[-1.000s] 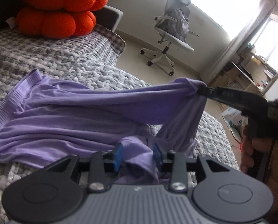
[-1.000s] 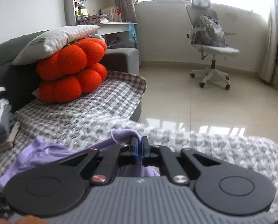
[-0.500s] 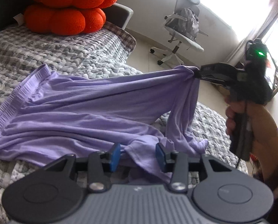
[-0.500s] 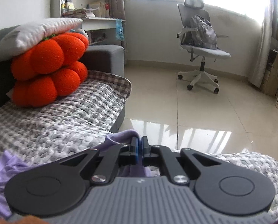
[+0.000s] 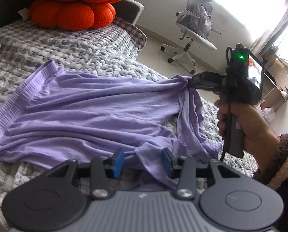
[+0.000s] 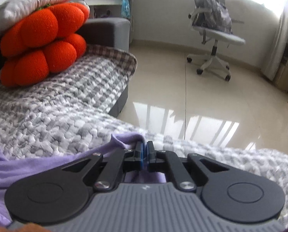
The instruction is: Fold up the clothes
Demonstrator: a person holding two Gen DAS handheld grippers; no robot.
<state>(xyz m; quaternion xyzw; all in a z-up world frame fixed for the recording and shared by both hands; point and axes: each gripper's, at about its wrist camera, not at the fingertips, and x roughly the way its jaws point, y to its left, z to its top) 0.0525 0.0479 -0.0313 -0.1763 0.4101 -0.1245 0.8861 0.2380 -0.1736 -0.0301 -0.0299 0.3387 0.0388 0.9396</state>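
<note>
A purple garment (image 5: 97, 106) lies spread on the grey checked sofa cover (image 5: 76, 48), its ribbed hem at the left. My right gripper (image 5: 190, 81) is shut on one bunched corner and holds it just above the cover, so the cloth runs taut from there. In the right wrist view the jaws (image 6: 144, 152) meet on a fold of that purple cloth (image 6: 27, 166). My left gripper (image 5: 143, 161) stands open low over the garment's near edge. A loose purple fold lies between its blue pads (image 5: 118, 161), which do not press on it.
Two orange cushions (image 5: 72, 5) are stacked at the back of the sofa, with a pale pillow (image 6: 37, 0) on top. A white office chair (image 5: 194, 31) holding a bag stands on the shiny floor (image 6: 182, 89). Shelves (image 5: 279, 81) stand far right. A hand (image 5: 246, 121) grips the right gripper's handle.
My right gripper has moved sideways and down with the garment corner, and the cloth now lies flatter and more stretched. The left gripper has stayed in place, its jaws slightly wider.
</note>
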